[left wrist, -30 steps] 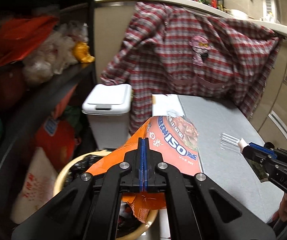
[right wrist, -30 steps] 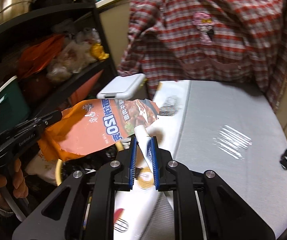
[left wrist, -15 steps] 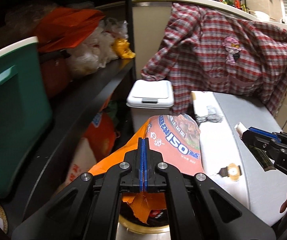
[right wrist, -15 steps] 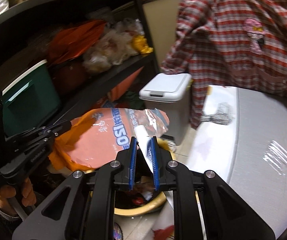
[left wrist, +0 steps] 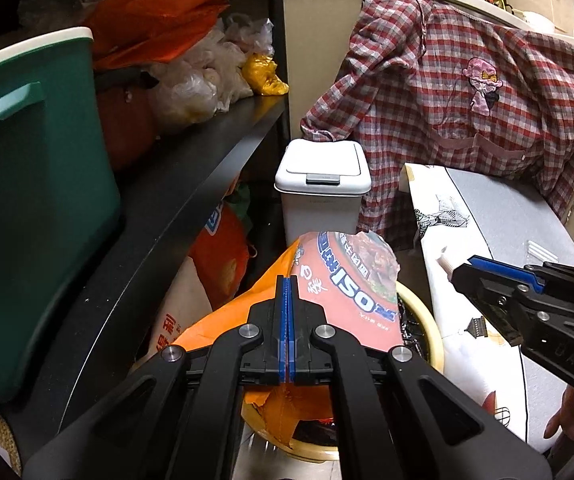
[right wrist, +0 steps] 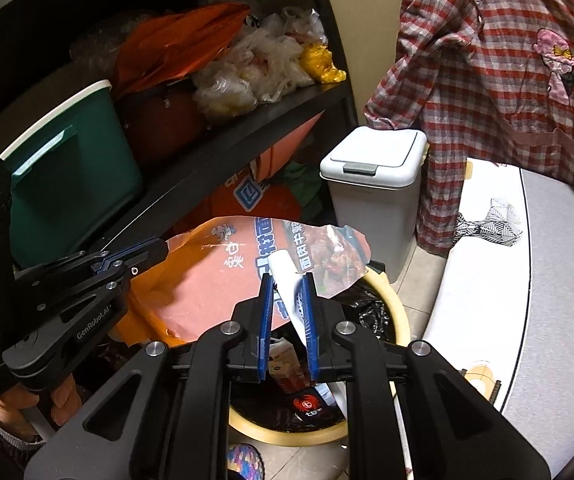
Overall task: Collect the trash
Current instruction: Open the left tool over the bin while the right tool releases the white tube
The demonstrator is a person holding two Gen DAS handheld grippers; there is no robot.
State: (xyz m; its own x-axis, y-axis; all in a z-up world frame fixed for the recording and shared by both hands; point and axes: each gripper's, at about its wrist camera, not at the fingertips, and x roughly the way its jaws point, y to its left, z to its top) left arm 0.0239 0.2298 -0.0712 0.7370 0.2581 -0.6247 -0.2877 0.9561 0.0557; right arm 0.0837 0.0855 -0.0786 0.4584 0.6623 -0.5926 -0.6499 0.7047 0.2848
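Observation:
My left gripper [left wrist: 287,284] is shut on an orange food wrapper [left wrist: 351,284] and holds it above a round cream-rimmed waste basket [left wrist: 423,312] on the floor. The wrapper [right wrist: 223,280] also shows in the right wrist view, with the left gripper [right wrist: 159,250] at its left edge. My right gripper [right wrist: 287,284] is shut on a small white wrapper [right wrist: 287,276] over the same basket [right wrist: 391,308], which holds dark trash. The right gripper [left wrist: 453,274] shows at the right of the left wrist view with the white piece [left wrist: 445,264] at its tip.
A white lidded bin [left wrist: 323,192] stands behind the basket. A black shelf [left wrist: 191,184] on the left holds a green tub [left wrist: 35,184] and plastic bags. The grey-topped table [left wrist: 507,220] is to the right, a plaid shirt [left wrist: 467,92] hanging behind it.
Both grippers have moved left and down from over the table, carrying their wrappers to above the basket.

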